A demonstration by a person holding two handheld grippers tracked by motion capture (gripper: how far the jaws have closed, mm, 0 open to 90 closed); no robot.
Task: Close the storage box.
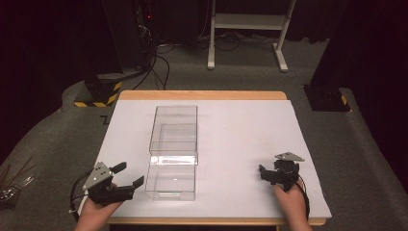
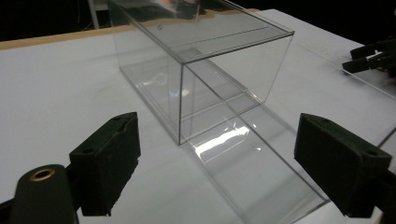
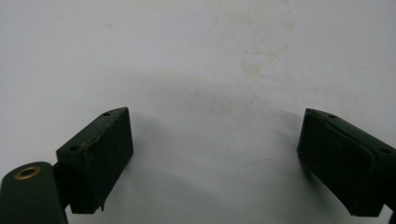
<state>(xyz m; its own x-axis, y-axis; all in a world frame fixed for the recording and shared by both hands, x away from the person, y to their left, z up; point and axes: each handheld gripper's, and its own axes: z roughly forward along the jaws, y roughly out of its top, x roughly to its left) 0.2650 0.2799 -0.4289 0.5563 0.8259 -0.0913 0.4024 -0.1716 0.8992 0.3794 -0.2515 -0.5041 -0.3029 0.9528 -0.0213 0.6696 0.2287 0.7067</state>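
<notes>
A clear plastic box [image 1: 174, 127] stands in the middle of the white table top [image 1: 240, 130], and a clear tray-like part [image 1: 171, 182] sticks out of its near end toward me. In the left gripper view the box [image 2: 205, 51] and the flat clear part [image 2: 252, 172] lie just ahead. My left gripper [image 1: 131, 173] hovers left of that near end, open, with nothing between its pads [image 2: 217, 123]. My right gripper [image 1: 262, 173] rests at the table's near right, pointing left. Its jaws stand open over bare white surface [image 3: 215, 114].
A wooden table edge [image 1: 202, 95] runs along the back. Beyond it on the floor stand a white desk frame [image 1: 250, 29], black stands with yellow-black striped bases [image 1: 98, 94] and cables. The other gripper [image 2: 373, 56] shows at the upper right of the left gripper view.
</notes>
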